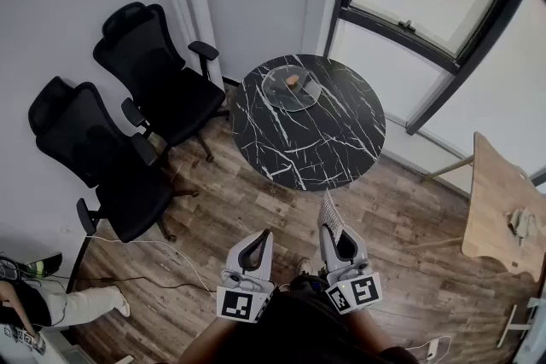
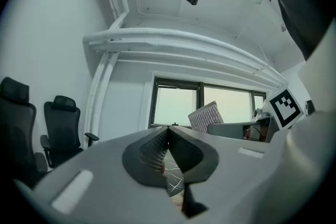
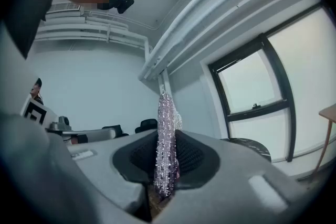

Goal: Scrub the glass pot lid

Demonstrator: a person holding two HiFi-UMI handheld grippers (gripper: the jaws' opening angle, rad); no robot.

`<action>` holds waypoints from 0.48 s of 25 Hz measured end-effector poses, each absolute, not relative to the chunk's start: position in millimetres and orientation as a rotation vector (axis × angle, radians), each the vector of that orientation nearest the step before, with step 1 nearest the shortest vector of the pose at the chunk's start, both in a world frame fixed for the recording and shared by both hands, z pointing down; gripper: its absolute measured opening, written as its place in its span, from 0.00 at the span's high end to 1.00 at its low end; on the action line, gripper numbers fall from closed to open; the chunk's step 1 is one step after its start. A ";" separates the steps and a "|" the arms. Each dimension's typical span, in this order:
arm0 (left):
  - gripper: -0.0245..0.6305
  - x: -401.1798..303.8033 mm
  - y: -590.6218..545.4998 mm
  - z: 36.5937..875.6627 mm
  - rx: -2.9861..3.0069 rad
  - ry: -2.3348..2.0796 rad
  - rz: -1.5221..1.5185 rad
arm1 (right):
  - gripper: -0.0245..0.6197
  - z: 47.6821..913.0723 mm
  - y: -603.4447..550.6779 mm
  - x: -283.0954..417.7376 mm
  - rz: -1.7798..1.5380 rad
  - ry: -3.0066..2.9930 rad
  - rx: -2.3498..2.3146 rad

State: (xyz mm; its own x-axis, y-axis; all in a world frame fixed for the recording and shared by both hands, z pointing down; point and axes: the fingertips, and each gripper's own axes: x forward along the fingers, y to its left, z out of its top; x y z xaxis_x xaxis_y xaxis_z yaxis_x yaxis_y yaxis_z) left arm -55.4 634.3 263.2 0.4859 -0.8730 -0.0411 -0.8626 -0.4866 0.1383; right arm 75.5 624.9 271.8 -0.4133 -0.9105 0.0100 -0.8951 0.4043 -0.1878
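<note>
One glass lid (image 1: 300,95), well beyond left gripper (image 1: 263,236) and right gripper (image 1: 334,228).

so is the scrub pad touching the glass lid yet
Apart: head view shows the scrub pad in the right hand-held gripper over the floor, far from the glass lid.

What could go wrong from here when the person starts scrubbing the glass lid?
1. The round glass pot lid lies unheld near the far rim of the black marble table; the left gripper, jaws shut and empty, is not steadying it, so scrubbing may push it off.
2. The silvery mesh scrubbing pad sticks far out of the right gripper, so it may fold or slip.
</note>
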 end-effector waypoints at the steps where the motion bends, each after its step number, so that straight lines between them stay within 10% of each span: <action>1: 0.96 -56.0 634.0 262.6 2.624 -1.538 -0.164 | 0.85 271.6 625.0 74.7 -0.250 2.554 -1.645; 12: 0.96 -70.7 635.5 263.1 2.619 -1.529 -0.180 | 0.84 270.8 626.9 64.8 -0.286 2.518 -1.659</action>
State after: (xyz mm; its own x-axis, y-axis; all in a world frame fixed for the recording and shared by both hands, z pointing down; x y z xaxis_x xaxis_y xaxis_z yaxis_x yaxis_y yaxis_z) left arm -70.7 635.5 263.1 0.4878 -0.8715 -0.0495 -0.8593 -0.4894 0.1488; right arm 64.8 626.9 270.8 -0.3957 -0.9183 0.0097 -0.8971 0.3843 -0.2179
